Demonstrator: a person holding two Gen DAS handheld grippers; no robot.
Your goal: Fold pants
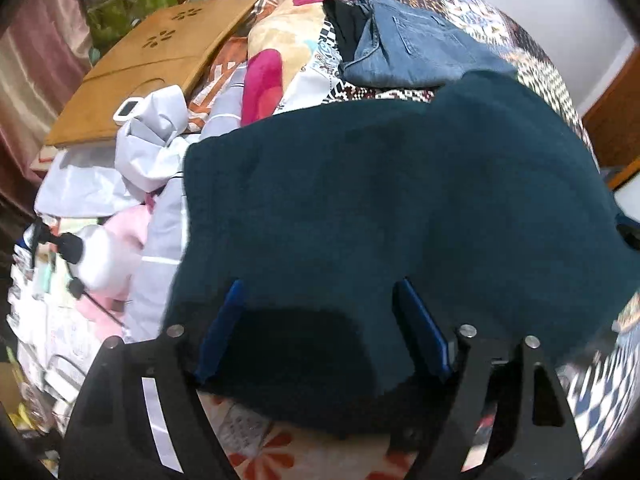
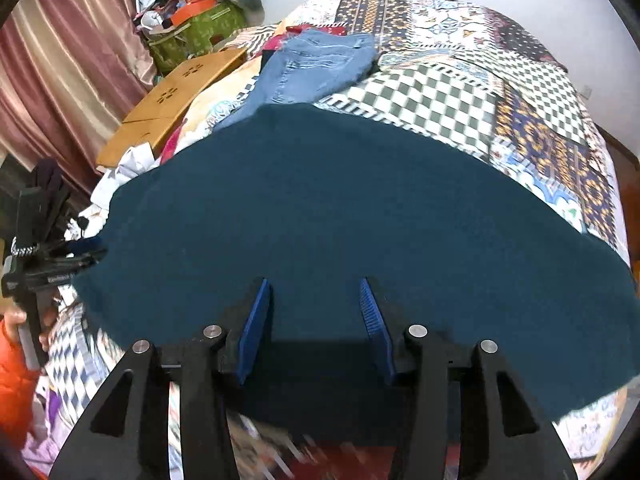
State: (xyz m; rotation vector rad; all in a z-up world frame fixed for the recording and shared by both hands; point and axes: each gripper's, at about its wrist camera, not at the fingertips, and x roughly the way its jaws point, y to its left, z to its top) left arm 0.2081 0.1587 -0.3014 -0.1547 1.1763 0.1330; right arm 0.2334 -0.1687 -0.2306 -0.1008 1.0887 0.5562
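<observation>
Teal pants (image 2: 340,216) lie spread flat on the bed (image 2: 460,92), looks barely folded so far; left hand-held gripper (image 1: 320,312) and right hand-held gripper (image 2: 316,312) both hover over the near edge with fingers apart, holding nothing

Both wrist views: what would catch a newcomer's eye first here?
A big dark teal fleece garment fills the middle of both views, spread over the patchwork quilted bedspread. Both pairs of blue-padded fingers, left gripper and right gripper, stand open over its near edge. Behind it lie folded light blue denim jeans, with a wooden lap tray at far left.
</observation>
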